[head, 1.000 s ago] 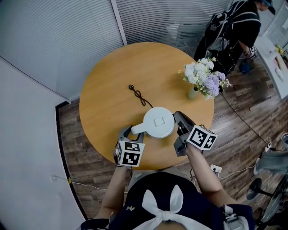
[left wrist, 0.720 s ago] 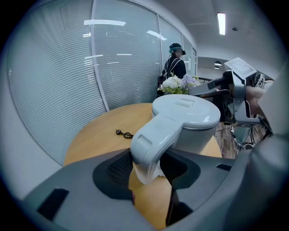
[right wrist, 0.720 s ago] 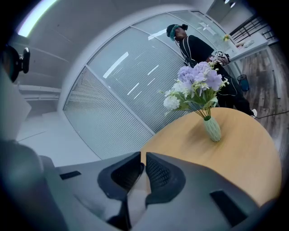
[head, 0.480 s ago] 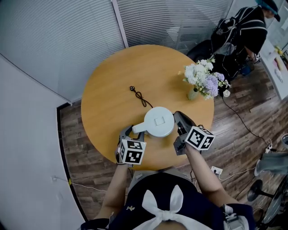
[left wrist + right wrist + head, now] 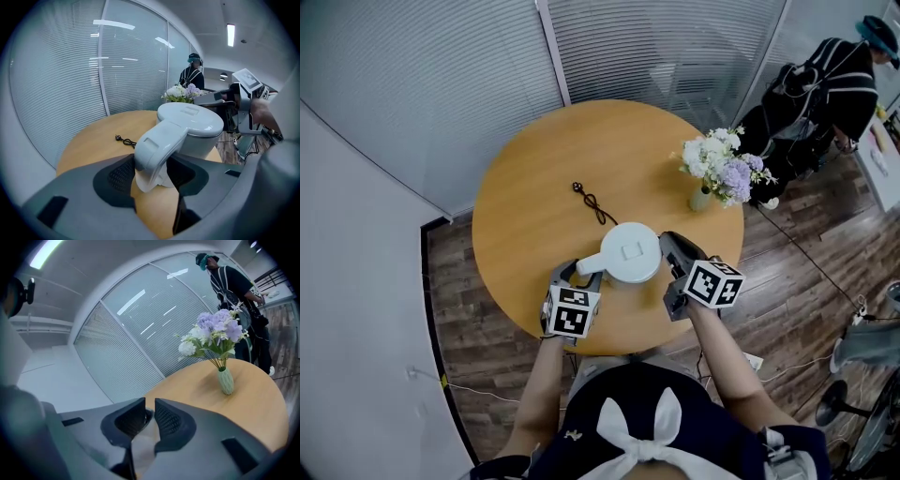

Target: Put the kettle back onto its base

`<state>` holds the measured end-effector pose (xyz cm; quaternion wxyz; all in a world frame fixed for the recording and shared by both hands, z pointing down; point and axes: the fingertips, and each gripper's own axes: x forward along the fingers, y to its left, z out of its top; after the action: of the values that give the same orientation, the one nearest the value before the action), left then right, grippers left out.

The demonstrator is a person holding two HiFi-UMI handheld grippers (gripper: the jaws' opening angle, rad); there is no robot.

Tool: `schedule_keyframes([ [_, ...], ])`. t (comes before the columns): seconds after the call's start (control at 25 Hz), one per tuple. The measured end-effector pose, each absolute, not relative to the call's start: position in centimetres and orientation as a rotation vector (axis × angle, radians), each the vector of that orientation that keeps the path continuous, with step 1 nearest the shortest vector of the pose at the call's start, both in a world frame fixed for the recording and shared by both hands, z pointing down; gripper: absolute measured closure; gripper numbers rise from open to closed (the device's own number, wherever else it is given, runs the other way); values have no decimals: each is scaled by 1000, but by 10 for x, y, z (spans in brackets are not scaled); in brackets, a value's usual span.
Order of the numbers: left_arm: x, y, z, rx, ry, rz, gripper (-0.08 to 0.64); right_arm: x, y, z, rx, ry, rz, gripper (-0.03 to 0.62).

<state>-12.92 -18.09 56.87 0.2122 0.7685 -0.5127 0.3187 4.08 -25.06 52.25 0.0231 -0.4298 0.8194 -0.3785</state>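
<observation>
Squarely near the round table's [image 5: 525,187] front edge, white lidded kettle [image 5: 630,253], left gripper [image 5: 153,174] pinching its handle [image 5: 157,140], right gripper [image 5: 149,416] nearly pressed together on a pale blurred sliver [image 5: 143,446], perhaps the kettle's rim, shown only in the right gripper view.

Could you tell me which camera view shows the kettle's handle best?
The left gripper view: the handle fills the centre, between the jaws of the left gripper. The head view shows it small from above; the right gripper view misses it.
</observation>
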Motion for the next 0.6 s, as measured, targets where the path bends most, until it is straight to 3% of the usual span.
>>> schedule_keyframes([
  [0.24,-133,-170,560,2147,-1448,864,334,36,-244,514,-1299,2604,-1142,481],
  [0.6,-144,-160,511,2199,-1565,752,334,42,-236,476,-1421,2718,-775,489],
])
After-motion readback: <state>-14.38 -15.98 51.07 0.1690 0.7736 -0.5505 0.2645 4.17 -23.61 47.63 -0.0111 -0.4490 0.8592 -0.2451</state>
